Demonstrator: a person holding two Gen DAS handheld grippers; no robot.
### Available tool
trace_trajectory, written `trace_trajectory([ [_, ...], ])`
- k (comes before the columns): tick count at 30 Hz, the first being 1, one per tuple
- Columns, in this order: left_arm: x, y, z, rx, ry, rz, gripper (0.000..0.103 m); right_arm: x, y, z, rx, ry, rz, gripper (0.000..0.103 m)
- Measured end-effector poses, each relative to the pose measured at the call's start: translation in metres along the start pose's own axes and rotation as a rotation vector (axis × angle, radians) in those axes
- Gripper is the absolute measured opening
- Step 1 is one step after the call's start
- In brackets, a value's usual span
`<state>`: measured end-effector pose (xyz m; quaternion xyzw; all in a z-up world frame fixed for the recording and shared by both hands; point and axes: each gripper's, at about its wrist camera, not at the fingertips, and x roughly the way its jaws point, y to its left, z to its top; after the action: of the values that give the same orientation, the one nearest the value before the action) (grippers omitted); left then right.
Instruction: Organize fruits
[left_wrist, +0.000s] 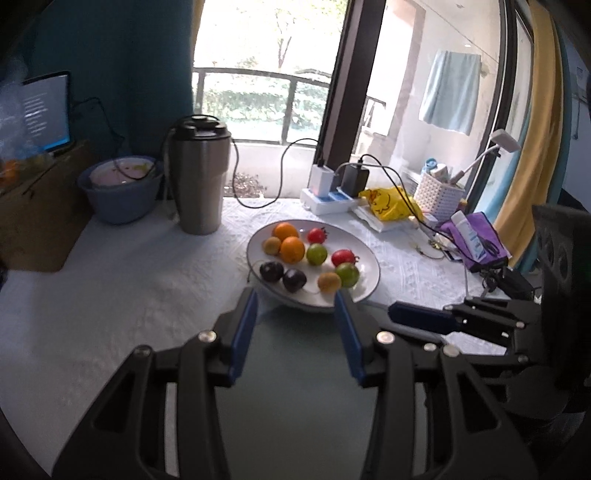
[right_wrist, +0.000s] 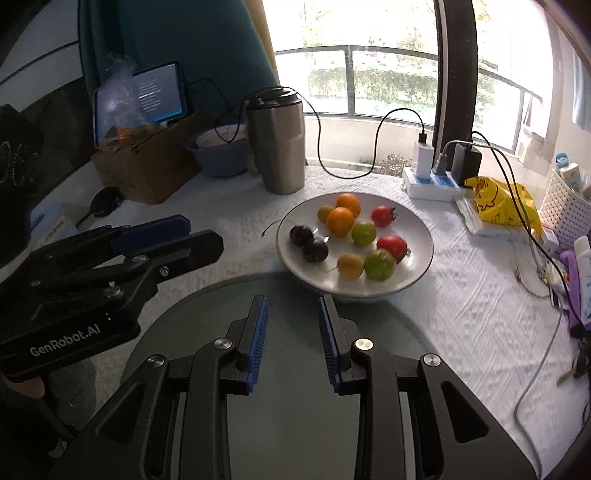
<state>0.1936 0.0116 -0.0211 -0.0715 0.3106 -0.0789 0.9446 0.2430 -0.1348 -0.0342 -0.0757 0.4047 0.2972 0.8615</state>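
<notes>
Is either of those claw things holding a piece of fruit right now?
No: the left gripper and right gripper both stand open and empty, short of the white plate where the fruit lies.

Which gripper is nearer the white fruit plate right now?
Left. The left gripper has its tips at the white plate rim; the right gripper is slightly short of it.

White plate (right_wrist: 421, 266), blue-padded fingers (right_wrist: 258, 332)
</notes>
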Motion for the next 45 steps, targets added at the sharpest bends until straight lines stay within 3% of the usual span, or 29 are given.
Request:
trace_trajectory([
  [3, -0.013, 0.000, -0.012, -0.004, -0.007, 0.030, 0.045, -0.009, 0.008, -0.010, -0.003, -0.006, -0.007, 0.032],
  [6, -0.025, 0.001, -0.022, -0.012, -0.007, 0.058, 0.047, -0.017, 0.011, -0.016, 0.004, -0.017, -0.015, 0.044],
  [8, -0.035, 0.002, -0.027, -0.019, -0.016, 0.074, 0.064, -0.025, 0.013, -0.020, 0.013, -0.027, -0.023, 0.045],
  [9, -0.040, 0.003, -0.029, -0.024, -0.023, 0.080, 0.087, -0.029, 0.014, -0.021, 0.016, -0.035, -0.029, 0.045],
  [10, -0.046, 0.004, -0.031, -0.030, -0.034, 0.082, 0.096, -0.034, 0.014, -0.023, 0.018, -0.042, -0.037, 0.045],
  [14, -0.068, 0.001, -0.033, -0.022, -0.058, 0.117, 0.096, -0.054, 0.017, -0.026, 0.029, -0.073, -0.068, 0.047],
  [18, -0.088, -0.005, -0.031, -0.016, -0.090, 0.127, 0.096, -0.079, 0.022, -0.027, 0.029, -0.114, -0.101, 0.074],
  [24, -0.118, -0.019, -0.018, 0.007, -0.139, 0.144, 0.096, -0.121, 0.022, -0.025, 0.051, -0.186, -0.145, 0.083],
  [34, -0.164, -0.043, -0.003, 0.090, -0.265, 0.190, 0.096, -0.184, 0.027, -0.018, 0.058, -0.302, -0.213, 0.085],
  [45, -0.198, -0.047, 0.005, 0.050, -0.305, 0.188, 0.096, -0.234, 0.035, -0.013, 0.048, -0.379, -0.263, 0.085],
])
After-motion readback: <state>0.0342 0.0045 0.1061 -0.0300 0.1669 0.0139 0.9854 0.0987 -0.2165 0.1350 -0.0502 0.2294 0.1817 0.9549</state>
